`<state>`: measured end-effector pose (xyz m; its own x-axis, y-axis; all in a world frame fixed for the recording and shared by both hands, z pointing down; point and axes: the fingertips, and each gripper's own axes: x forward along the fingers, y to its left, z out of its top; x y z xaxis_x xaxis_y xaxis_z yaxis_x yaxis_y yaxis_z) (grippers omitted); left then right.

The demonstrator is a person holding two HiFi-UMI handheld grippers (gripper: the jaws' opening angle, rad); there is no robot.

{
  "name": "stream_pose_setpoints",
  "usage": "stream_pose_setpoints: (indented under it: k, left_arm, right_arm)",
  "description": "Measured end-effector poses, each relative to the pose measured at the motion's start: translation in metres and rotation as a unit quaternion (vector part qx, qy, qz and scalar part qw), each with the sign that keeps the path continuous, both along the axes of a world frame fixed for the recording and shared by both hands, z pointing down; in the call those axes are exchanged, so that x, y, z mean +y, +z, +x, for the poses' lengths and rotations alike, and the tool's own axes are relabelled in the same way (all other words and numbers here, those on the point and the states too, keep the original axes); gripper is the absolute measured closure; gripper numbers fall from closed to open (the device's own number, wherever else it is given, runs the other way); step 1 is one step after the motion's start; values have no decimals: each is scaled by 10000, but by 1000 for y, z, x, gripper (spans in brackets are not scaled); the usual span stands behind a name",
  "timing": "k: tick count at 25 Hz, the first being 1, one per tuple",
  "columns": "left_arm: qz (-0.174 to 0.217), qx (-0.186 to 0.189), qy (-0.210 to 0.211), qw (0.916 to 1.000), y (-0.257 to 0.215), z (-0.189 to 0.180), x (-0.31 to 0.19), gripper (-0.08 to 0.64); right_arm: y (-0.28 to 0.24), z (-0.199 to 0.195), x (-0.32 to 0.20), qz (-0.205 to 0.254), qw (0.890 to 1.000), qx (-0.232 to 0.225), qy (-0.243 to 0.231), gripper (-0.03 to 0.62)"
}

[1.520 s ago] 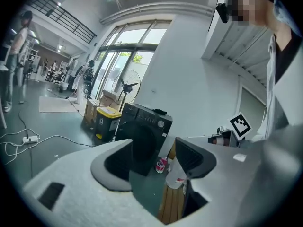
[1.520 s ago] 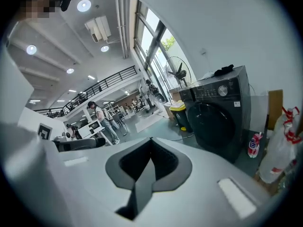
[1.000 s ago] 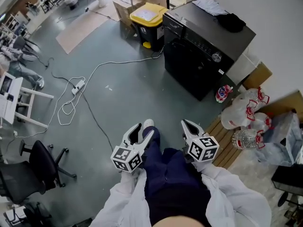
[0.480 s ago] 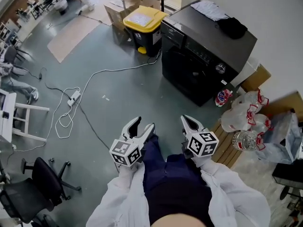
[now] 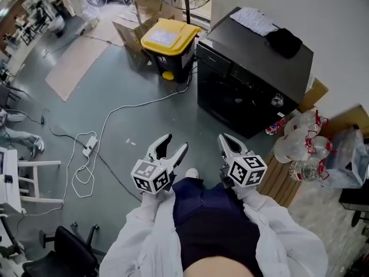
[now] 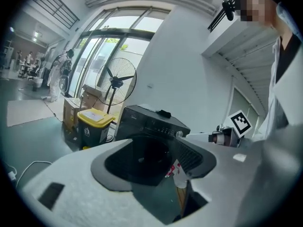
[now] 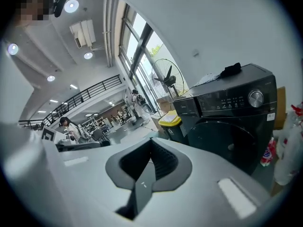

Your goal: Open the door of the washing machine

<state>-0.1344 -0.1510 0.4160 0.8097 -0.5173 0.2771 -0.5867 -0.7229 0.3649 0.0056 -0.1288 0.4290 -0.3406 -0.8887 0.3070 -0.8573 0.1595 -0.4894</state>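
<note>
A black front-loading washing machine (image 5: 253, 74) stands against the wall, its round door (image 5: 230, 100) closed. Both grippers hang in front of the person, about a step short of the machine and touching nothing. My left gripper (image 5: 170, 147) is open, its two fingers spread apart. In the left gripper view the left gripper (image 6: 161, 148) frames the washing machine (image 6: 147, 122) between its jaws. My right gripper (image 5: 229, 145) is shut and empty. From the right gripper (image 7: 151, 143) the door (image 7: 227, 145) and the silver knob (image 7: 256, 98) show to the right.
A yellow-lidded bin (image 5: 164, 39) stands left of the machine. A white cable and power strip (image 5: 91, 149) trail over the floor. Bagged plastic bottles (image 5: 302, 149) sit on a wooden pallet at the right. A black cloth (image 5: 285, 39) and a paper (image 5: 253, 21) lie on the machine's top.
The person has stepped toward the washing machine, which now sits nearer and more central. Both grippers rode along, their jaws unchanged.
</note>
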Motion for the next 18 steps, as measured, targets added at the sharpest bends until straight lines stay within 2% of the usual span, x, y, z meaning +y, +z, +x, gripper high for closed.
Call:
stream_pose_setpoints:
  k: [5, 13, 18]
  left_arm:
    - [-9, -95, 273, 9996, 11, -1, -29, 290]
    - [-428, -204, 228, 9986, 42, -9, -56, 290]
    - [-566, -250, 90, 9980, 58, -8, -110, 290]
  right_arm:
    - [12, 0, -25, -132, 9996, -16, 231, 585]
    - [38, -3, -67, -483, 9985, -117, 213, 585]
    - [55, -5, -126, -599, 9979, -234, 72, 586]
